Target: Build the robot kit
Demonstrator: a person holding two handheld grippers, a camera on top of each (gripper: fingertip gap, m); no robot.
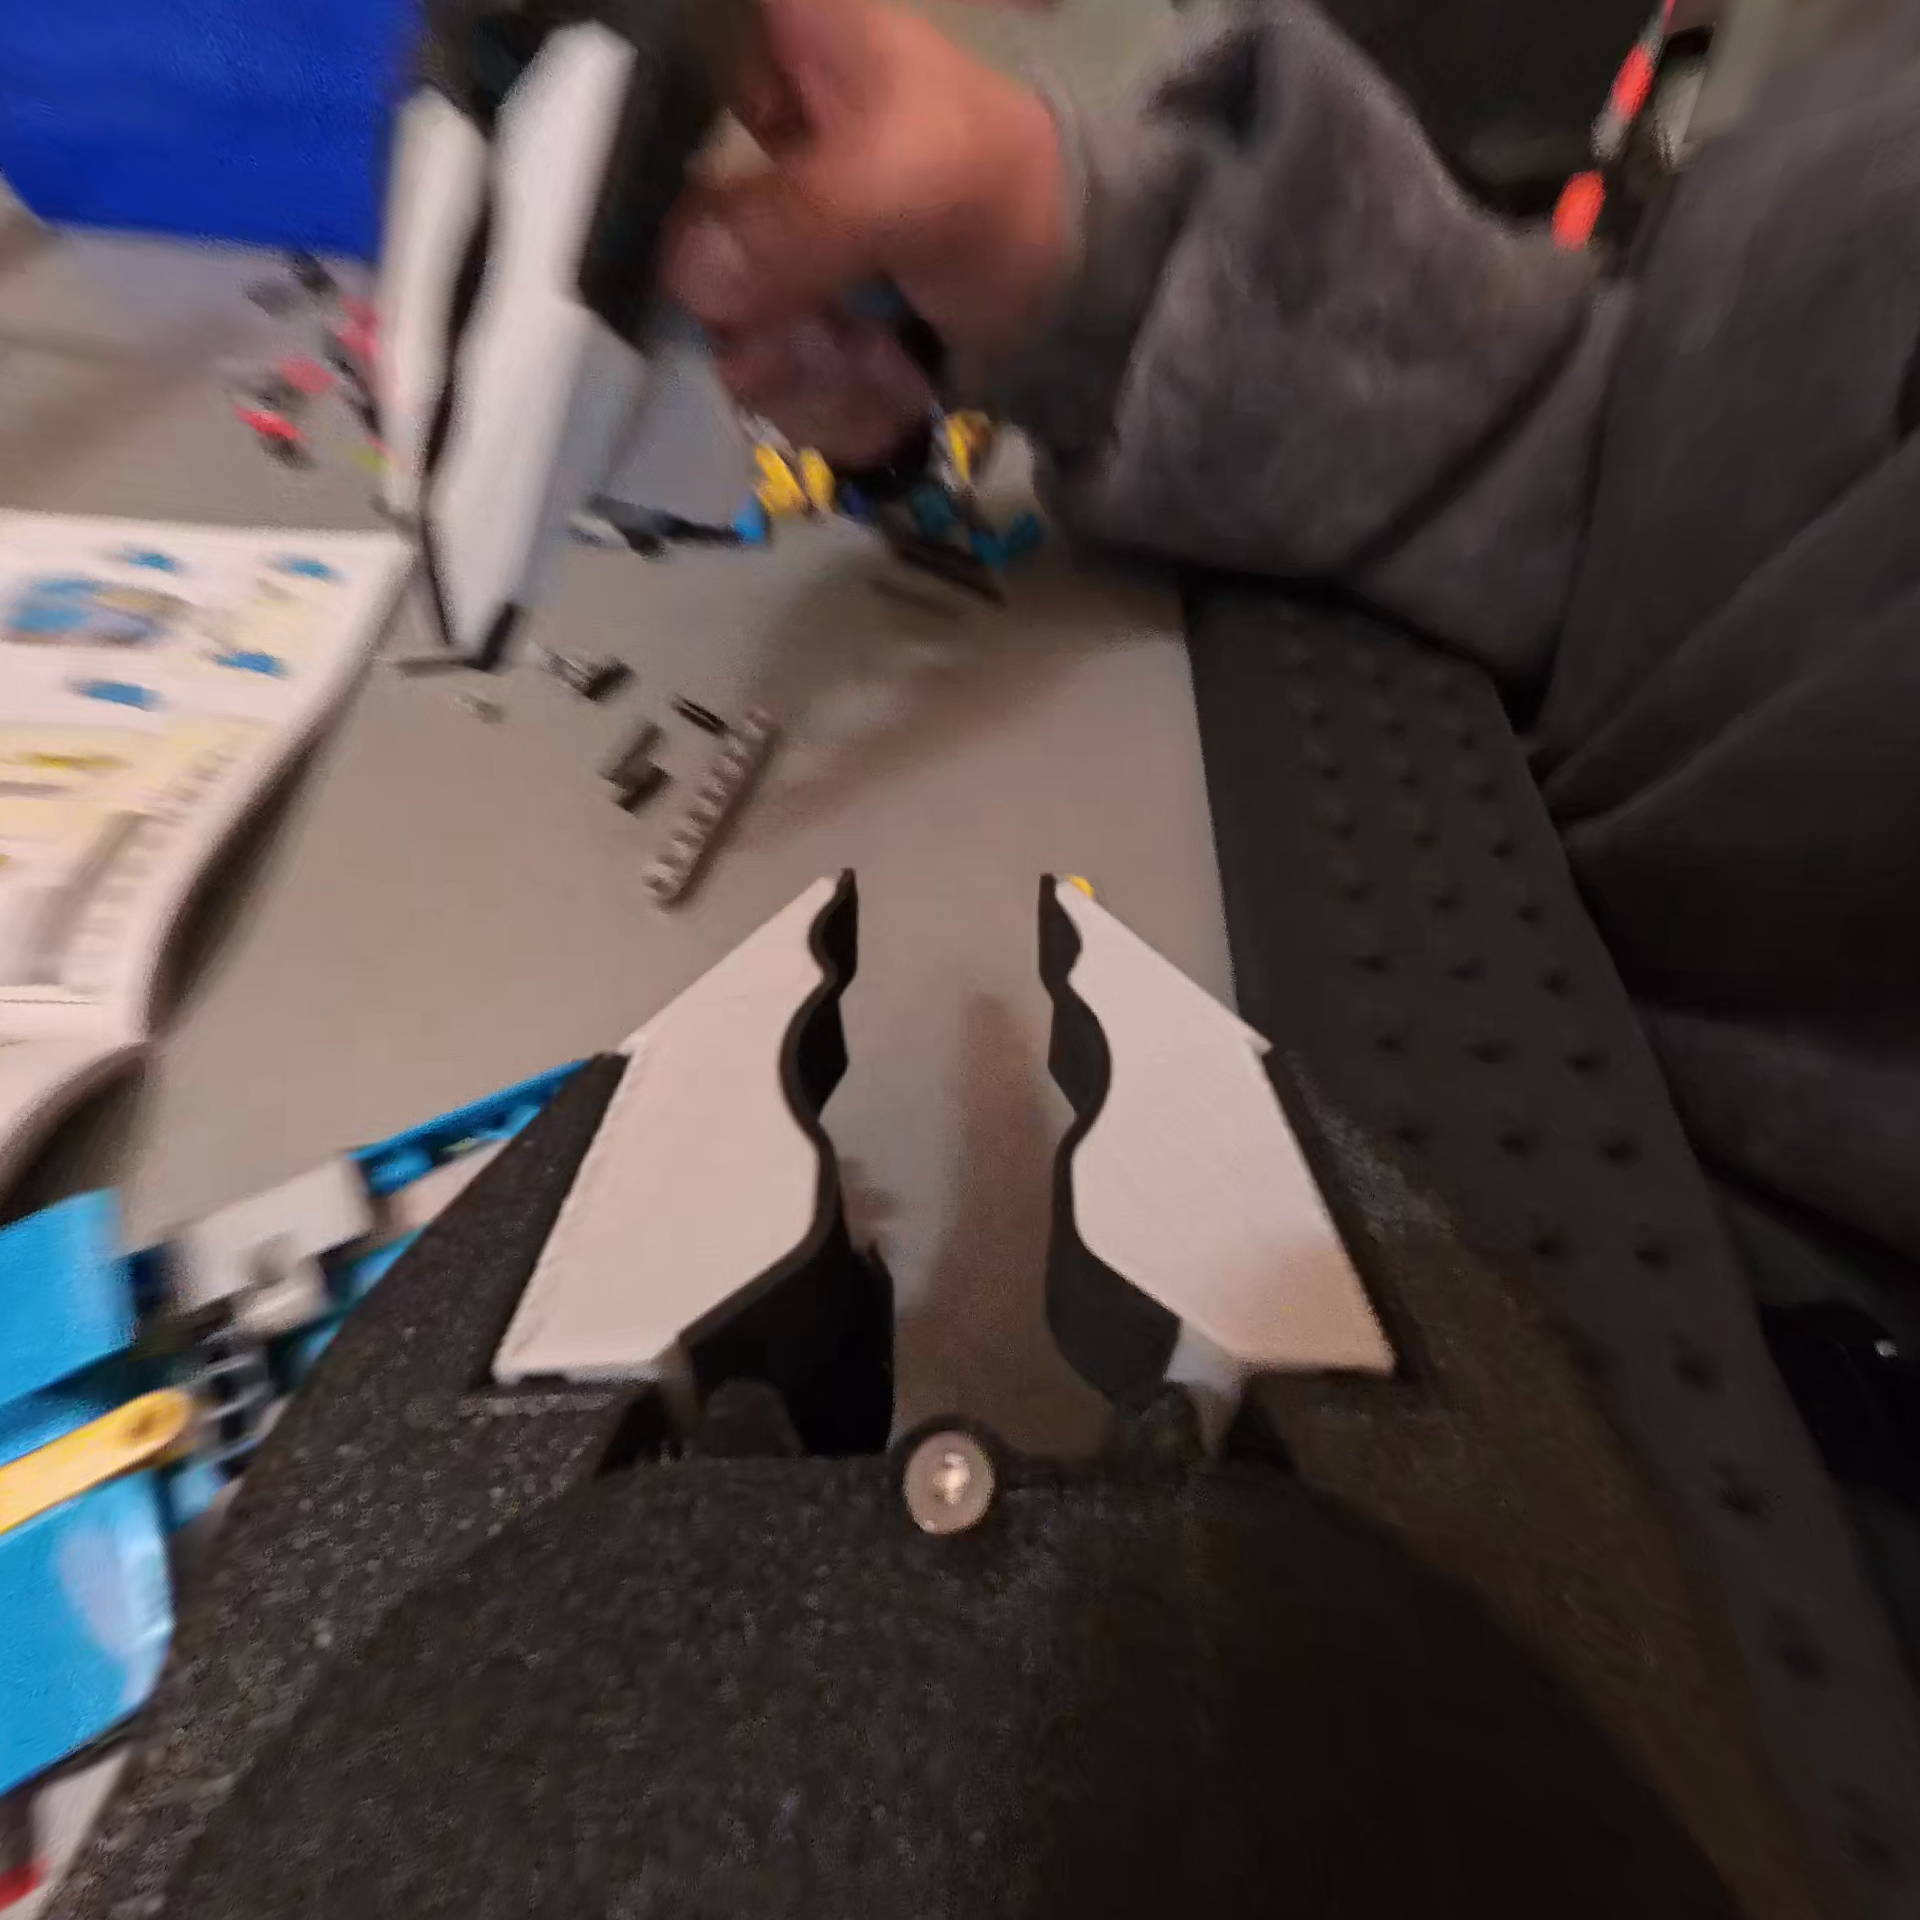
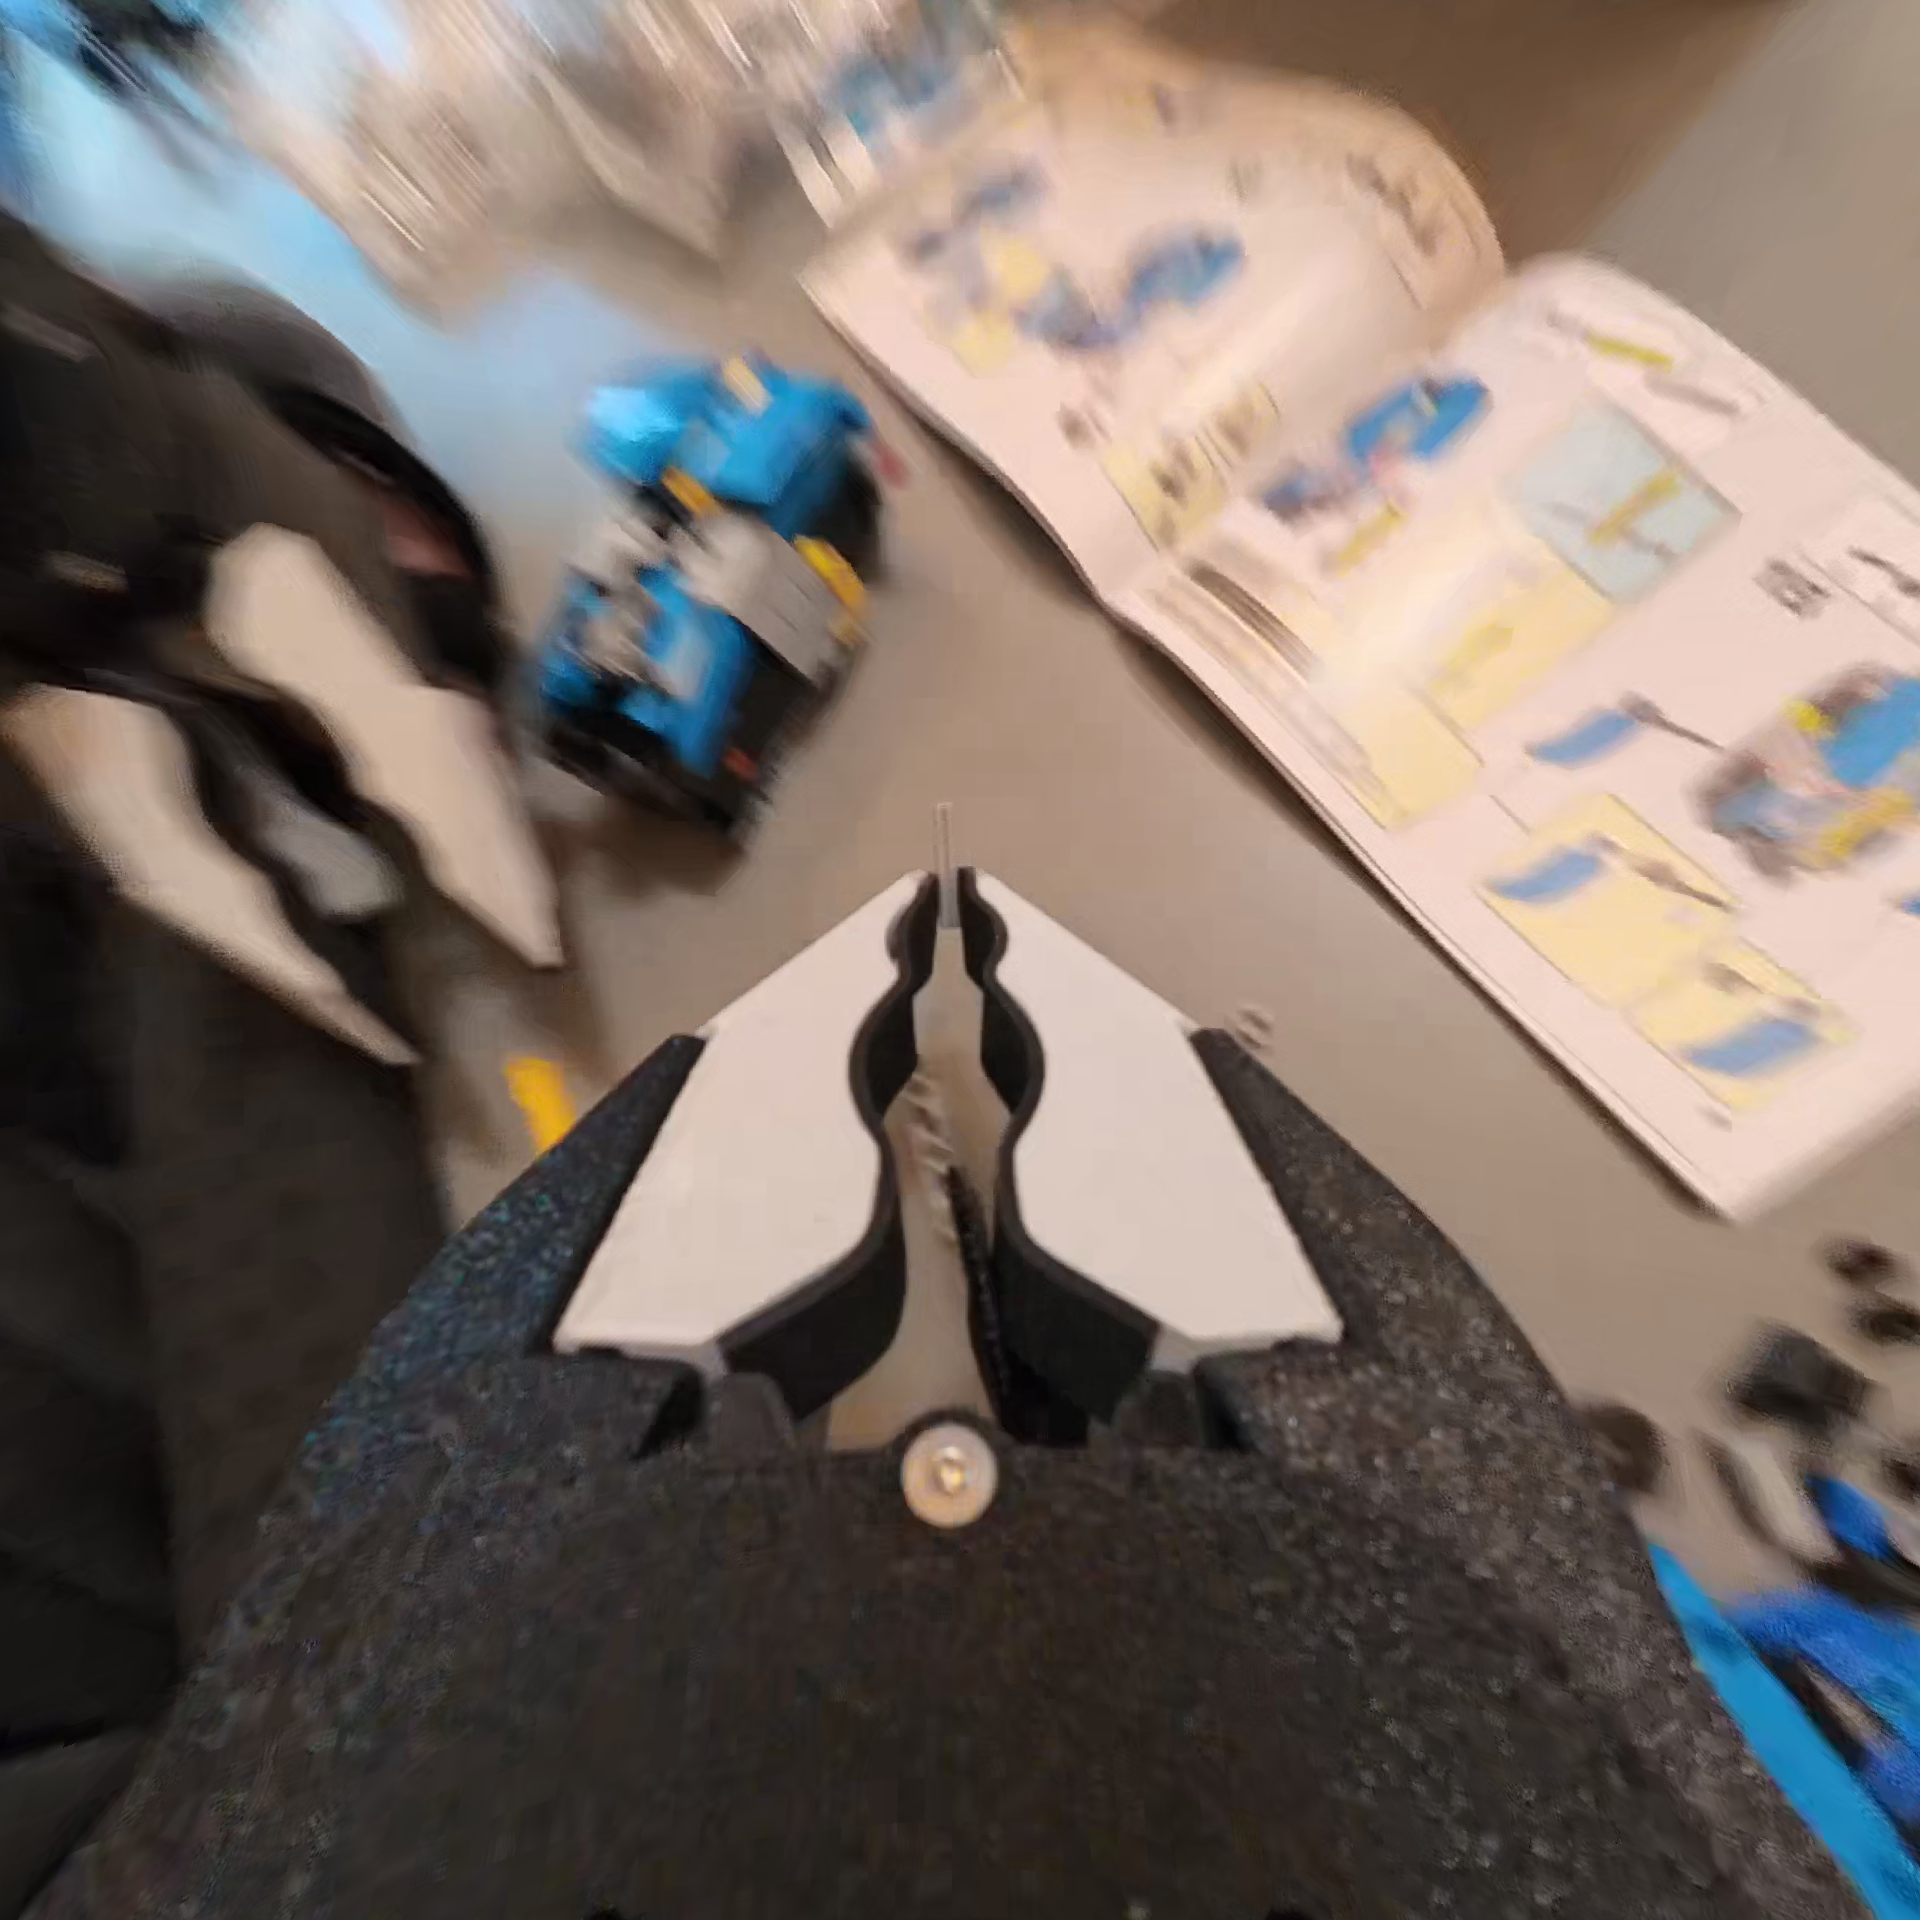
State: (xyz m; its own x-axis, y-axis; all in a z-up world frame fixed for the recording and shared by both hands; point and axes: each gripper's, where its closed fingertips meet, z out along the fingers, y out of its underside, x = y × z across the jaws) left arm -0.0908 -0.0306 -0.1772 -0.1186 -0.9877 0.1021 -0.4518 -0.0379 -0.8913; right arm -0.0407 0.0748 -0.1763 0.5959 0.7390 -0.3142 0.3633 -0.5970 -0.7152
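My right gripper (image 2: 945, 883) is shut on a thin pale grey piece (image 2: 943, 847) whose end sticks out past the fingertips, above the grey table (image 2: 1039, 748). A blue and grey brick-built vehicle (image 2: 707, 603) stands ahead and to the left. My left gripper (image 1: 948, 883) is open and empty, low over the table (image 1: 468, 987) near its front edge. It also shows in the right wrist view (image 2: 312, 748), blurred, at the left. The right gripper (image 1: 499, 364) shows in the left wrist view, held by a hand (image 1: 862, 208) and pointing down at the table.
An open instruction booklet (image 2: 1455, 623) lies at the right, and shows in the left wrist view (image 1: 135, 727). A grey toothed strip (image 1: 717, 800) and small black pins (image 1: 634, 769) lie ahead of the left gripper. Loose yellow and blue parts (image 1: 935, 488), a yellow piece (image 2: 540, 1101), and a black perforated pad (image 1: 1403, 935) are nearby.
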